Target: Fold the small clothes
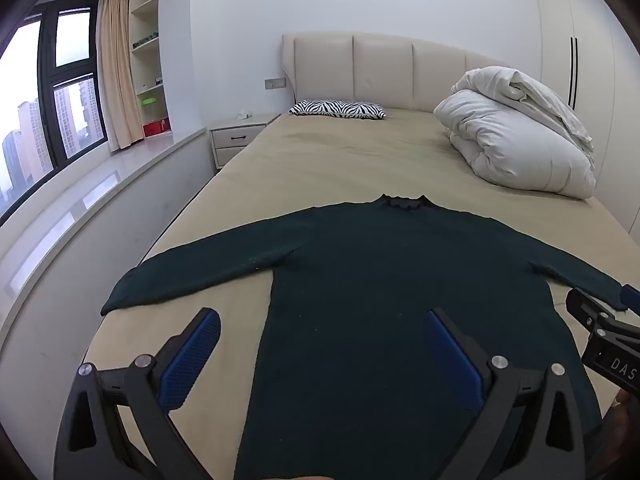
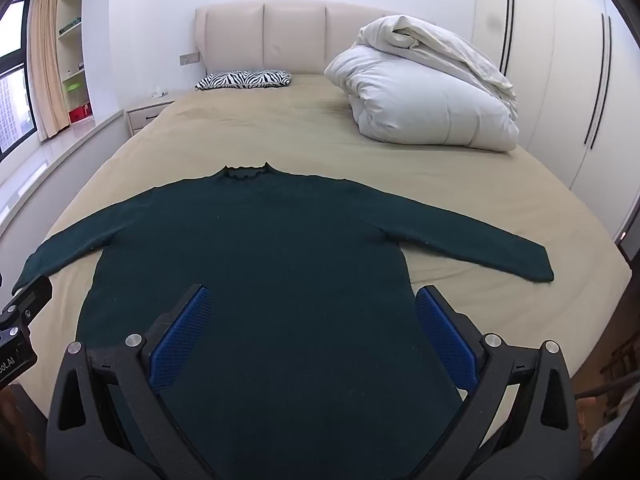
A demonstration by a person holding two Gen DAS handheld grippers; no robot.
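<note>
A dark green long-sleeved sweater [image 1: 380,280] lies flat on the beige bed, collar toward the headboard, both sleeves spread out; it also shows in the right wrist view [image 2: 256,260]. My left gripper [image 1: 320,328] is open and empty, held above the sweater's lower left side. My right gripper [image 2: 312,304] is open and empty, above the sweater's lower right side. The right gripper's body [image 1: 600,332] shows at the right edge of the left wrist view. The sweater's hem is hidden below both grippers.
The bed sheet [image 2: 300,136] is beige. A bundled white duvet [image 2: 428,96] sits at the far right of the bed. A zebra-print pillow [image 2: 244,79] lies by the headboard. A window ledge [image 1: 80,200] and nightstand [image 1: 236,140] are on the left, wardrobes [image 2: 560,60] on the right.
</note>
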